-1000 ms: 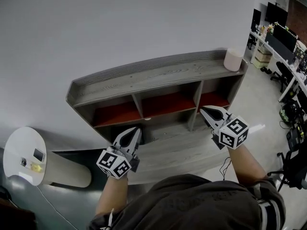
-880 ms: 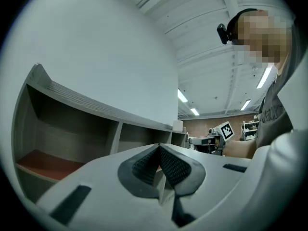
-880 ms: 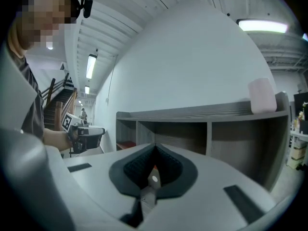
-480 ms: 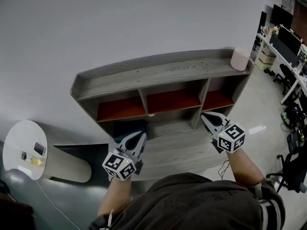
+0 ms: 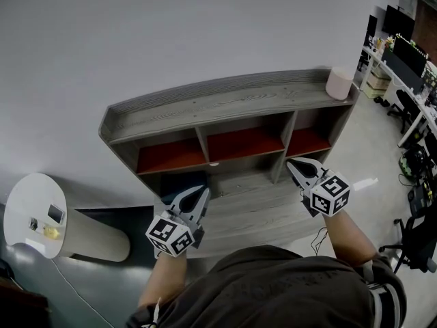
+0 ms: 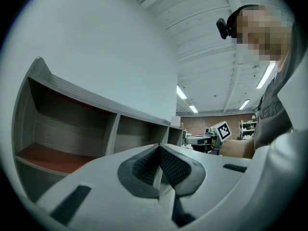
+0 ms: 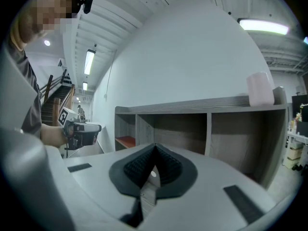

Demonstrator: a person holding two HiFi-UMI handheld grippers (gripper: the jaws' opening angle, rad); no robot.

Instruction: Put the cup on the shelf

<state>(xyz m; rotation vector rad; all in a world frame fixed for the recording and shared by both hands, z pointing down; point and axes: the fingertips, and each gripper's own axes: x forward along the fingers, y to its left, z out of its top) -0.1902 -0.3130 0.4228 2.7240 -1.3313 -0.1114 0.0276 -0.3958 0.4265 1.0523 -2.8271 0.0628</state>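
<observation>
Cup (image 5: 339, 83): pale pink and upright on the top board of the shelf (image 5: 225, 104), at the far right end near the corner; nothing touches it.
Left gripper (image 5: 202, 192): jaws clenched together on nothing, low in front of the left compartments, well apart from the cup.
Right gripper (image 5: 289, 163): jaws pressed together and empty, in front of the right-hand compartment, below the cup and apart from it.
Step, as I judge it: the placing looks done; what is left is to come away cleanly.
How to do it well: draw both tongs back toward the body rather than upward, so the right one does not sweep past the corner under the cup.
Worth a check: if the cup looks shaky so near the end, a gentle nudge inward beats a re-grip.
Risk: a knock to the shelf's right side could tip it off.
</observation>
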